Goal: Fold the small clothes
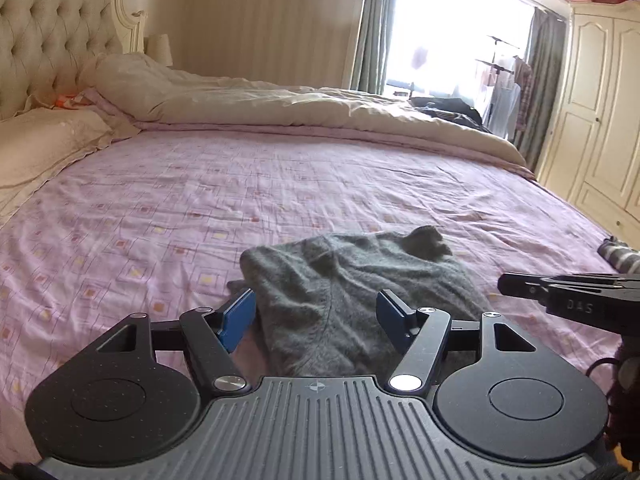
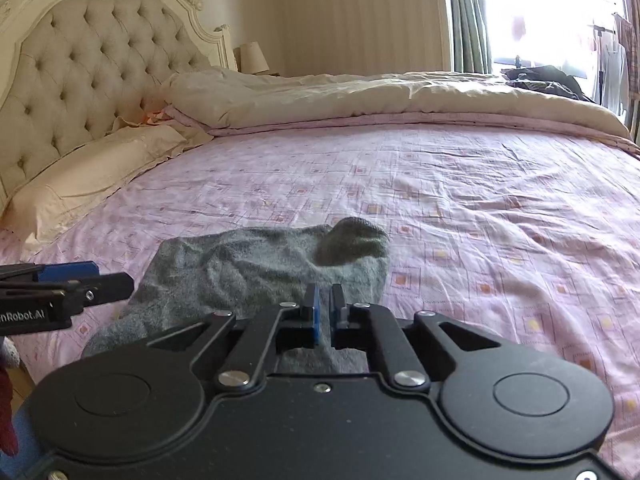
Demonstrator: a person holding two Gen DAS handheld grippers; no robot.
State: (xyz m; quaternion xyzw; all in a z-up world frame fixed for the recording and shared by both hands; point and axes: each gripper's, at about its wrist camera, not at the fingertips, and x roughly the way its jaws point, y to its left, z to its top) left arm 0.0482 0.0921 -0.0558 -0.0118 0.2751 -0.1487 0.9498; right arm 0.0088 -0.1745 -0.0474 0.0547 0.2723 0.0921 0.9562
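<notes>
A small grey knitted garment [image 1: 352, 292] lies crumpled on the pink patterned bed sheet [image 1: 200, 200]. It also shows in the right wrist view [image 2: 260, 272], with one end bunched up. My left gripper [image 1: 316, 314] is open, its blue pads to either side of the garment's near part, just above it. My right gripper [image 2: 325, 300] is nearly shut, a narrow gap between the pads, over the garment's near right edge. I cannot tell if cloth is pinched. The right gripper shows from the side in the left wrist view [image 1: 508, 284], and the left gripper in the right wrist view [image 2: 100, 276].
A cream duvet [image 1: 320, 108] is heaped along the far side of the bed. Pillows [image 1: 44, 140] lie by the tufted headboard [image 1: 48, 28] on the left. A white wardrobe [image 1: 600, 112] stands at the right, past the bed edge. Dark clothes [image 2: 544, 80] lie near the window.
</notes>
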